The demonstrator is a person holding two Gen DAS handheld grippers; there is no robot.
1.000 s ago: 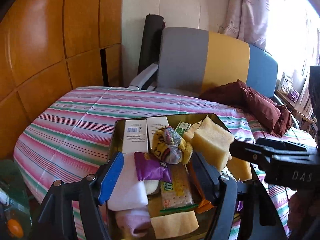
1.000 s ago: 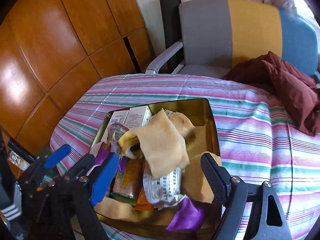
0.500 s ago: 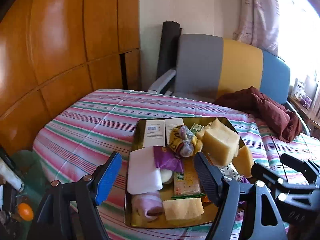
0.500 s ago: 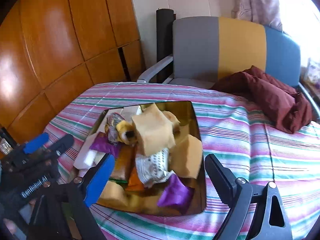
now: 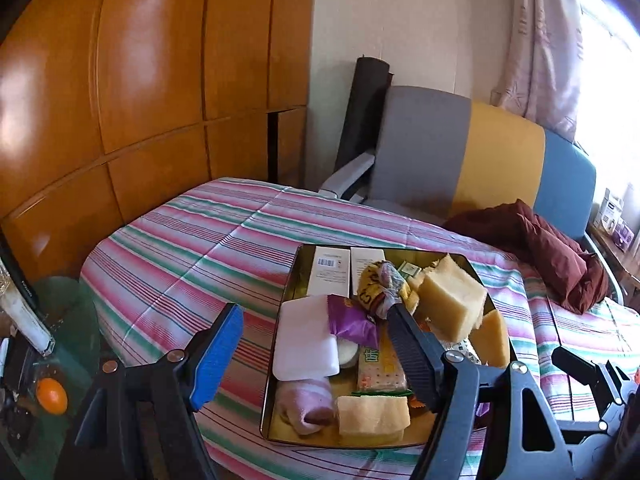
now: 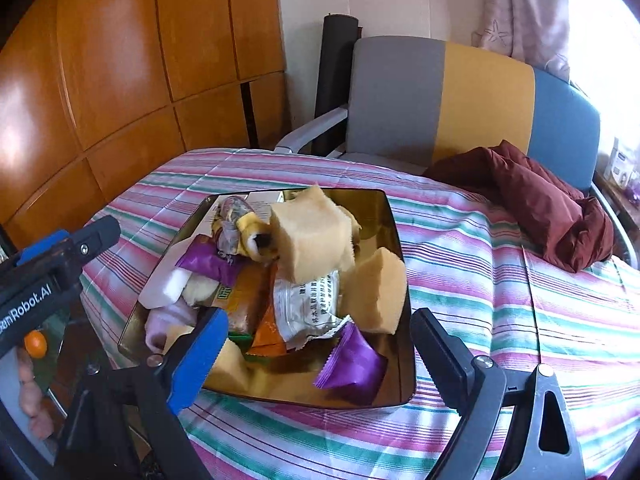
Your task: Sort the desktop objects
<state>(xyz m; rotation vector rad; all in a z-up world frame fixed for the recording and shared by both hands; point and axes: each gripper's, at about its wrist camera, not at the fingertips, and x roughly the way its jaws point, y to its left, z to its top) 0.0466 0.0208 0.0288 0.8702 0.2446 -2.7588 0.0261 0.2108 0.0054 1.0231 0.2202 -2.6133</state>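
Observation:
A gold metal tray sits on the striped cloth, heaped with things. On top is a yellow sponge block, and a second sponge leans at the right. Around them lie a white pad, purple packets, a cracker packet, a silver wrapper, a rolled pink sock, a yellow sock ball and white boxes. My left gripper hovers open before the tray's near left corner. The right gripper is open over the near edge, holding nothing.
The striped tablecloth runs out to the left and right of the tray. A maroon cloth lies at the back right before a grey, yellow and blue armchair. Wooden panels line the left. An orange sits on a low glass table.
Both grippers have drawn back from the tray, which now looks smaller and farther off. The left fingers no longer straddle the purple packet. The right jaws stand wider.

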